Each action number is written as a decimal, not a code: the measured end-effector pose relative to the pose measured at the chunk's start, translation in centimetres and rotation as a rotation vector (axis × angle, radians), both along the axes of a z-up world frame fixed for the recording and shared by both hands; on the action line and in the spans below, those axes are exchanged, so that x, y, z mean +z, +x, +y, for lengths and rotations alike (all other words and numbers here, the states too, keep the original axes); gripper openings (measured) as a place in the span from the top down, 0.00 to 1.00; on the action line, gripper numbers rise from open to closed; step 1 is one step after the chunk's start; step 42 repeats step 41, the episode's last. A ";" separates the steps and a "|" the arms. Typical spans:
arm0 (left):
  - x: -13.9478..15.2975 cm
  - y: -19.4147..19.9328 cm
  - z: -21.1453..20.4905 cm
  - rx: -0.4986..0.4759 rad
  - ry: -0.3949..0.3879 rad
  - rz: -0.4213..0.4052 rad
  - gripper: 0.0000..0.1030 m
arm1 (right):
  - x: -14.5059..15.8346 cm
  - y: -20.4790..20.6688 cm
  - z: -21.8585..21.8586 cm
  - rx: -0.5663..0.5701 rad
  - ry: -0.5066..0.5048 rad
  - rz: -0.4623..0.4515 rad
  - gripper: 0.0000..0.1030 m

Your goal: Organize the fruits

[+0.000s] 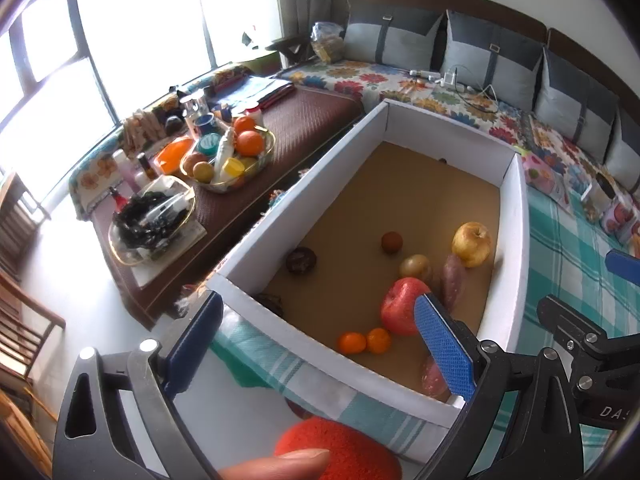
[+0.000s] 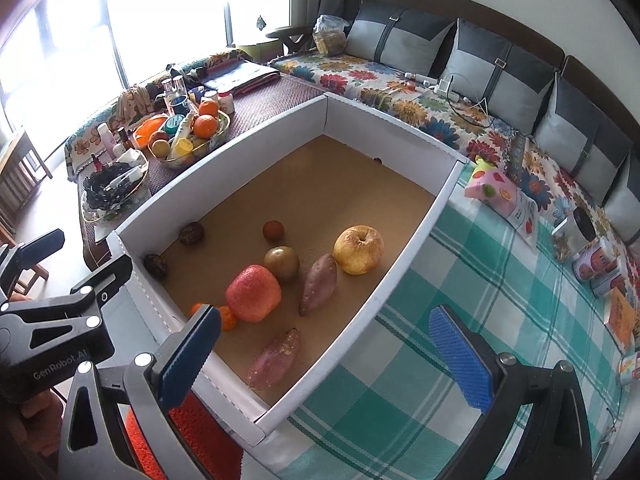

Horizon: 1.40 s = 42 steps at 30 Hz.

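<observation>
A white cardboard box (image 2: pixel 400 272) with a brown floor sits on a green checked cloth. Inside lie a yellow apple (image 2: pixel 358 249), a red apple (image 2: pixel 253 293), a brown round fruit (image 2: pixel 282 263), two sweet potatoes (image 2: pixel 318 283) (image 2: pixel 276 358), small oranges (image 1: pixel 352 342), a small red fruit (image 2: pixel 273 230) and dark fruits (image 2: pixel 191 233). My left gripper (image 1: pixel 320 344) is open above the box's near left corner. My right gripper (image 2: pixel 320 352) is open and empty above the box's near edge. A red netted object (image 1: pixel 344 452) lies under the left gripper beside a finger.
A glass bowl (image 1: pixel 228 156) with oranges and bottles and a second bowl (image 1: pixel 152 216) of dark items stand on a brown mat to the left. A pink carton (image 2: pixel 496 192) and cans (image 2: pixel 596 264) lie right of the box. Cushions line the sofa behind.
</observation>
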State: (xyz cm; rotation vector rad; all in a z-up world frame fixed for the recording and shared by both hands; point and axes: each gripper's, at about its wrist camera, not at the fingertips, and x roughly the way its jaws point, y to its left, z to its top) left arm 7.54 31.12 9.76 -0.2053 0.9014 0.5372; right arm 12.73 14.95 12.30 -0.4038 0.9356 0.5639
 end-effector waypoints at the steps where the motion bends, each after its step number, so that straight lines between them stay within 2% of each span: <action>1: -0.1 0.0 0.1 0.002 -0.003 0.003 0.05 | 0.1 -0.1 0.1 0.003 -0.003 -0.007 0.00; 15: -0.5 0.0 0.0 0.003 -0.022 0.023 0.05 | 0.5 -0.2 0.3 -0.003 -0.019 -0.024 0.00; 30: -0.2 0.0 0.3 0.009 -0.002 0.022 0.05 | -0.1 0.2 0.4 0.001 -0.013 0.008 0.00; 42: -0.6 0.0 0.5 -0.002 -0.042 0.019 0.05 | -0.5 0.2 0.3 -0.001 -0.014 0.016 0.00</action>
